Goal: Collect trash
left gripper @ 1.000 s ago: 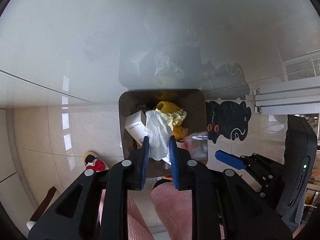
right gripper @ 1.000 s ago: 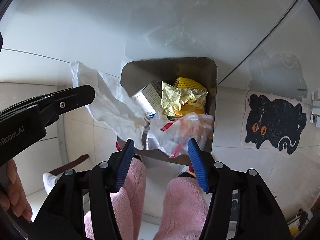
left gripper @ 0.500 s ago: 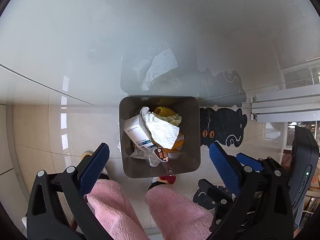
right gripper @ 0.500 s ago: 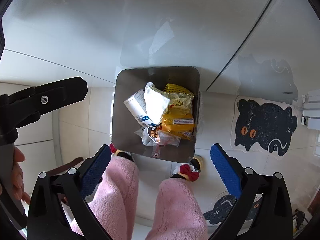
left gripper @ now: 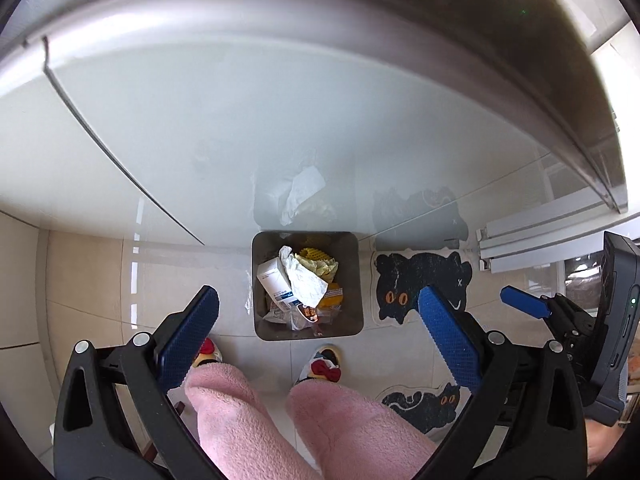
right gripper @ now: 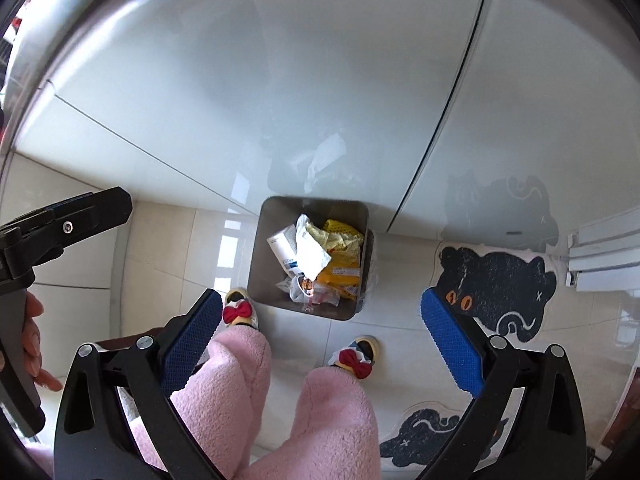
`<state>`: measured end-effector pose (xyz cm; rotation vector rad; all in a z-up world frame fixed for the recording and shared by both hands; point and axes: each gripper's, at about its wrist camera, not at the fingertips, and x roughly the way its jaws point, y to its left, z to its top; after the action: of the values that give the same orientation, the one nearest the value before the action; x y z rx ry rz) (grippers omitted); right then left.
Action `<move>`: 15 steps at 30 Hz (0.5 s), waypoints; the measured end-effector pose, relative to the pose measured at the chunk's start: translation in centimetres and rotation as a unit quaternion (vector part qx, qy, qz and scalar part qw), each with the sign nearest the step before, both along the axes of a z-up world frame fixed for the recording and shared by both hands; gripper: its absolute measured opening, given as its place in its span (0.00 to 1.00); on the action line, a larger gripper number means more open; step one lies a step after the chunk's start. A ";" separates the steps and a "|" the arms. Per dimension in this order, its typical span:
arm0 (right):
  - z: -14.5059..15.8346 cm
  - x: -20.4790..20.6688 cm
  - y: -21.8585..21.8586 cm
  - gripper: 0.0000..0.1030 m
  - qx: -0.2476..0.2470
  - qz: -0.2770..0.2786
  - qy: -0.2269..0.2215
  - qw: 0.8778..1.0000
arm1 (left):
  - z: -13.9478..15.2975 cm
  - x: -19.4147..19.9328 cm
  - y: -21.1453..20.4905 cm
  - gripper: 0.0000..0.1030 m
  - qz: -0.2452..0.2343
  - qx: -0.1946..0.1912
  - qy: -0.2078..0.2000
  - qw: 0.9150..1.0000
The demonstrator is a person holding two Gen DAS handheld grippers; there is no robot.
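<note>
A grey square trash bin [left gripper: 352, 280] [right gripper: 264, 256] stands on the tiled floor against a glossy white cabinet. In it lie a crumpled white paper [left gripper: 306, 282] [right gripper: 312, 256], a white and blue box [left gripper: 274, 280] [right gripper: 282, 250], yellow wrappers [left gripper: 320, 264] [right gripper: 340, 240] and a clear plastic bag [left gripper: 300, 316] [right gripper: 308, 288]. My left gripper [left gripper: 318, 312] is open and empty, high above the bin. My right gripper [right gripper: 322, 316] is open and empty, also high above it. The right gripper's blue tip shows in the left wrist view [left gripper: 524, 304].
The person's pink-trousered legs [left gripper: 240, 408] [right gripper: 336, 412] and slippers with red bows [left gripper: 324, 364] [right gripper: 238, 312] stand before the bin. Black cat mats [left gripper: 420, 284] [right gripper: 496, 284] lie to the right. A steel counter edge [left gripper: 520, 40] runs overhead.
My left gripper opened and let the white paper fall into the bin, and the plastic bag dropped in too. Both grippers opened wide and rose well above the bin.
</note>
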<state>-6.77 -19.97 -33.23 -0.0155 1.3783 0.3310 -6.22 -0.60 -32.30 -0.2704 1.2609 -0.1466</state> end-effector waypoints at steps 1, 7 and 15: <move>1.5 0.0 0.1 0.97 -0.003 0.012 -0.013 1.000 | 1.3 -0.3 0.2 0.92 0.004 -0.001 -0.011 1.000; 10.5 0.5 0.0 0.97 0.004 0.038 -0.096 0.995 | 9.1 -1.4 1.0 0.92 0.026 0.020 -0.075 0.997; 21.0 1.8 -0.8 0.97 0.031 0.001 -0.176 0.984 | 19.5 -1.6 0.9 0.92 0.043 0.048 -0.181 0.981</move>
<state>-4.94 -20.75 -12.19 -0.0221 1.0165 0.3546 -7.79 0.32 -12.84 -0.2026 0.8908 -0.0568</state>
